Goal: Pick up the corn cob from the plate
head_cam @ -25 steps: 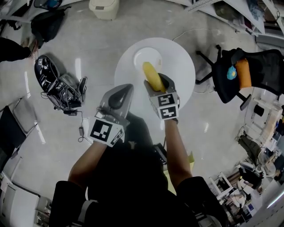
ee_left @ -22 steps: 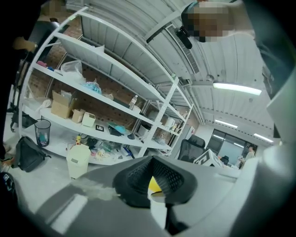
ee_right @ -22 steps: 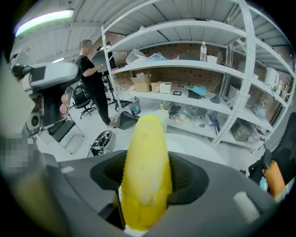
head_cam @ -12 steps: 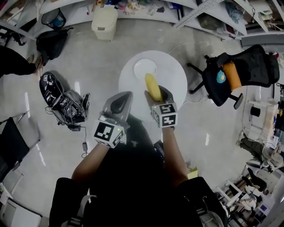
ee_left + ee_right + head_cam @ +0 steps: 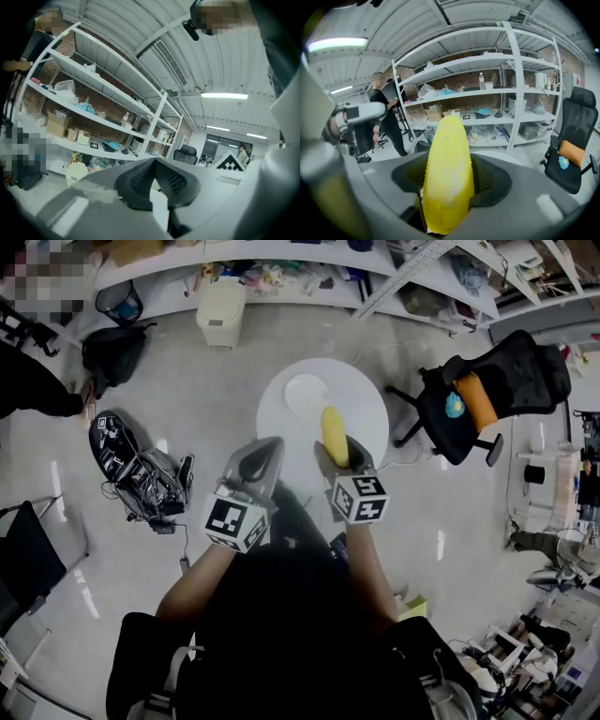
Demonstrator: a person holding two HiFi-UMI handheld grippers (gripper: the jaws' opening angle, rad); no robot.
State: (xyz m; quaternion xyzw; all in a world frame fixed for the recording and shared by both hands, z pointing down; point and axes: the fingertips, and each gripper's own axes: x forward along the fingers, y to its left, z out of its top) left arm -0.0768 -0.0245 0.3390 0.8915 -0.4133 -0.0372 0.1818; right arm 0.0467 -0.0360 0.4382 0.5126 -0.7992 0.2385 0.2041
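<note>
White table [image 5: 367, 411] below, right tool [image 5: 342, 452] angled down gripping corn cob [image 5: 334, 432], left tool [image 5: 262, 454] level, closed, empty.

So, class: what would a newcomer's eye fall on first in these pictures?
The bright yellow corn cob, clamped between the jaws of the right gripper and sticking out past them, fills the middle of the right gripper view. In the head view it shows against a round white table that bears a white plate, while the left gripper beside it is shut on nothing.

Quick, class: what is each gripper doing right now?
Left gripper: closed, empty.
Right gripper: closed on the smooth yellow corn cob.
</note>
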